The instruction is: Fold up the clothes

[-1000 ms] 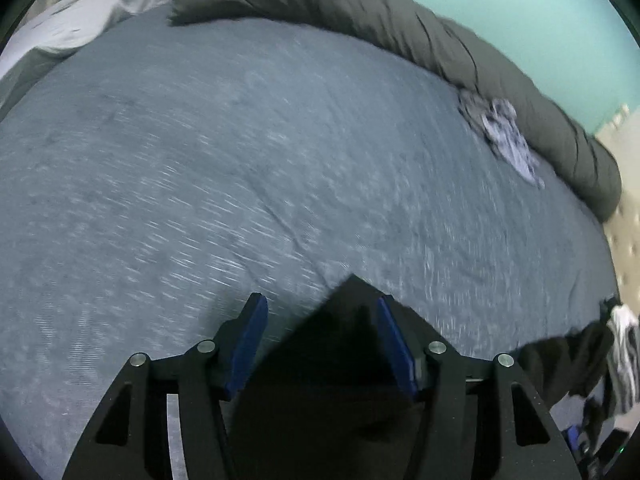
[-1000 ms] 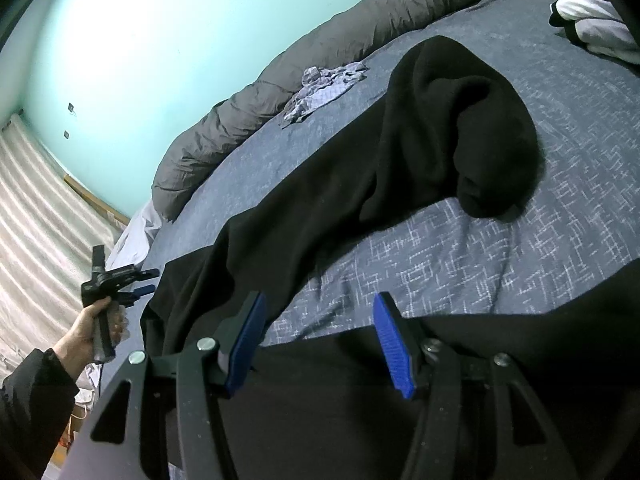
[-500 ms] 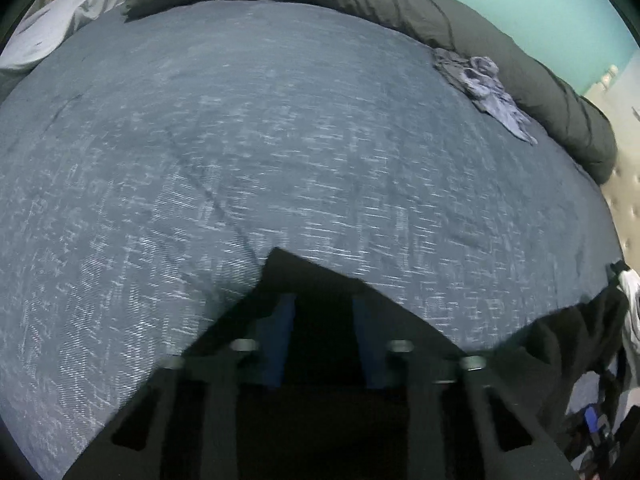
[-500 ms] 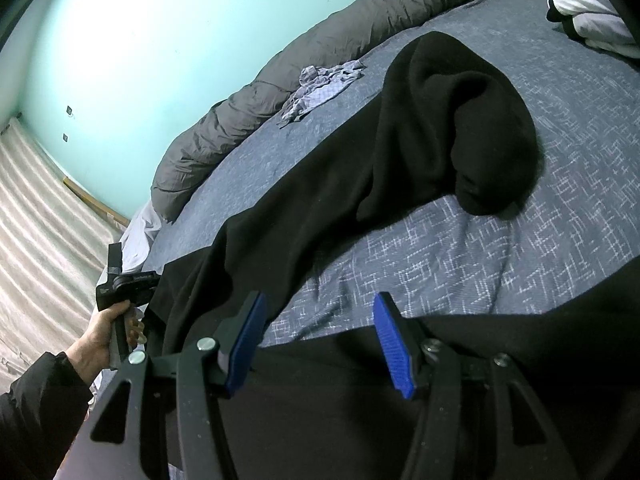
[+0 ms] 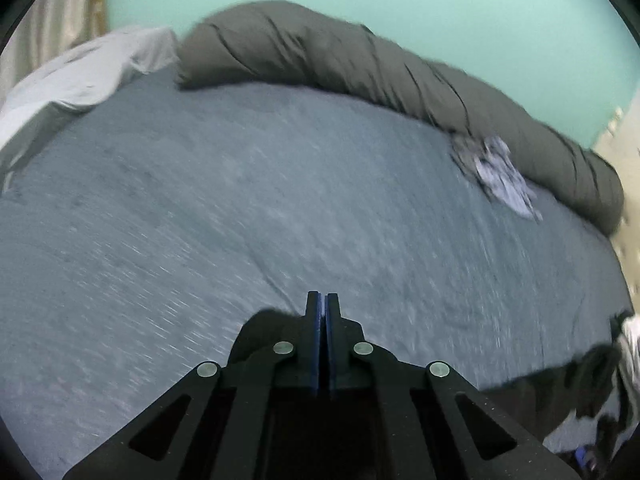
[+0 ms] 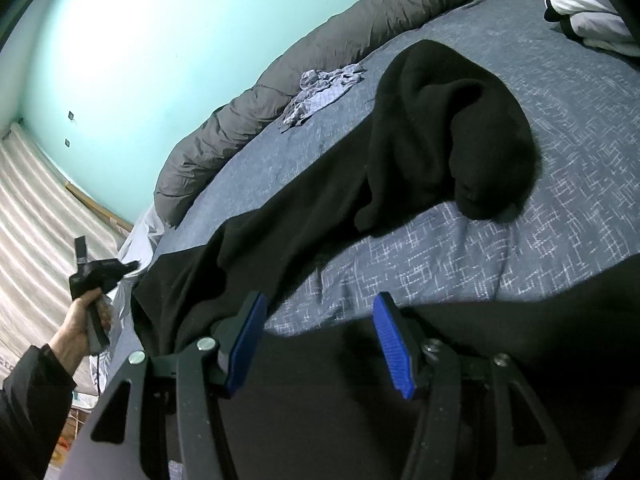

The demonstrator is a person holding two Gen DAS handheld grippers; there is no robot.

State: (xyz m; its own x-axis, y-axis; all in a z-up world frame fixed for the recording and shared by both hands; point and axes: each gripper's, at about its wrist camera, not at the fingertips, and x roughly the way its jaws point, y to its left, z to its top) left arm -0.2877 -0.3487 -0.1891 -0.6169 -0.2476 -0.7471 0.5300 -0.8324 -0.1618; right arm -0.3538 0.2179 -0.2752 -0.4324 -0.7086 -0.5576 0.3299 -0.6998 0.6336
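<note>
The left gripper point(image 5: 322, 300), jaws just closed on a corner of the black garment point(image 6: 440, 136) sprawling limp across the bed point(image 6: 560, 128), is lifting that soft edge, while the right gripper point(image 6: 320, 340) is hovering open over another hem.

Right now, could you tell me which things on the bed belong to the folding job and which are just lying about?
For the job: black garment, left claw, right claw.

Lying about: grey duvet, crumpled checked cloth, white clothes, pale sheet.
</note>
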